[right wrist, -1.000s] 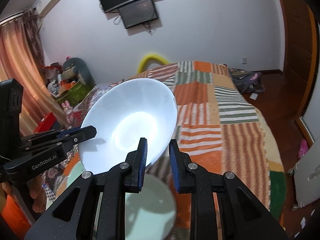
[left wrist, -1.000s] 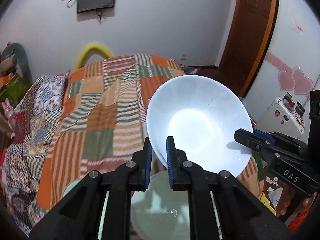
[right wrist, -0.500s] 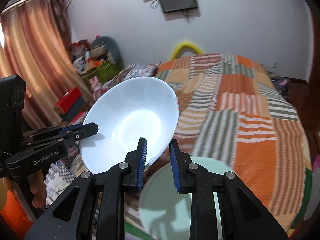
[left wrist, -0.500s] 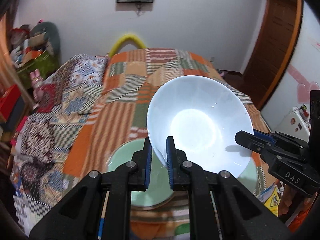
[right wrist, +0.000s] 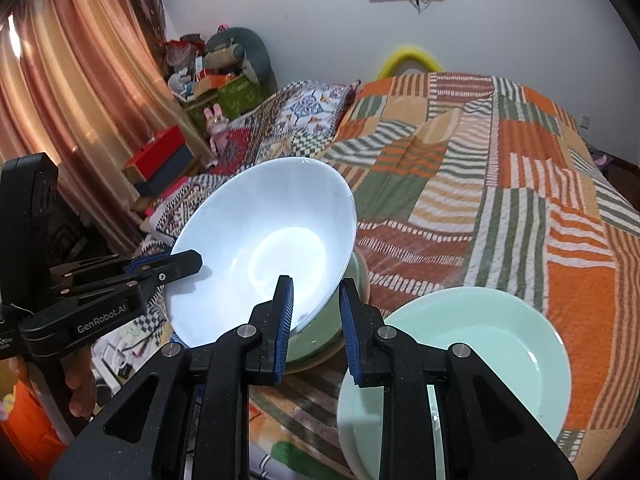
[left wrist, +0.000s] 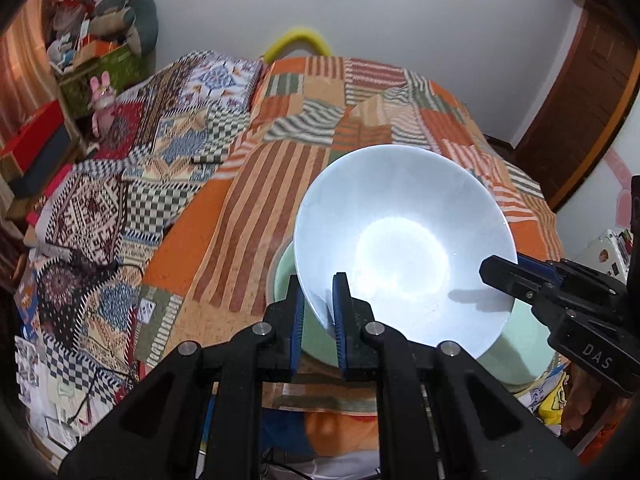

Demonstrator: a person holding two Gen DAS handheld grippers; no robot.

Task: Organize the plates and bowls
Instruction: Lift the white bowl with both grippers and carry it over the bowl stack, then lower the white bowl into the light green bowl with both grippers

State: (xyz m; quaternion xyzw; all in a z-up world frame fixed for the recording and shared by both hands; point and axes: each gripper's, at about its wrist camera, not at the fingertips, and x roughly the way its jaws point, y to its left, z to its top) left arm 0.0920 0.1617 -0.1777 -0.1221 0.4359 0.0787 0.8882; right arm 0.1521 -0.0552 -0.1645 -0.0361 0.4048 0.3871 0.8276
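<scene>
1. Both grippers are clamped on the same white bowl (left wrist: 404,256), one each side. Left gripper (left wrist: 318,320) has its blue pads pinched on the near rim in its own cam, and the right gripper (right wrist: 316,320) does the same on the opposite rim in the right wrist cam.
2. Each one shows up in the other's view too: right gripper pokes in from the right edge of the left cam w/ its tip on the bowl rim, left gripper comes in from the left edge of the right cam the same way.
3. Bowl is tilted, inside facing the cams, bright glare spot in the bottom. It's held right over a green bowl (right wrist: 320,328) that sits on the bed. Can't tell if they touch or there's still a gap.
4. Green bowl seems to sit on something tan and round, only a sliver of the edge shows, so not sure what it is.
5. Just beside that, to the right in the right cam, there's a pale green plate (right wrist: 500,344) lying flat on the bed, partly hidden behind the right gripper's finger.
6. Everything's on a bed w/ an orange/green striped patchwork blanket (left wrist: 280,184), plus a second patterned blanket (left wrist: 132,168) on the left half.
7. Bkgd: white wall, yellow arch thing (right wrist: 410,60) at the far end of the bed, orange curtains (right wrist: 72,100) on the left.
</scene>
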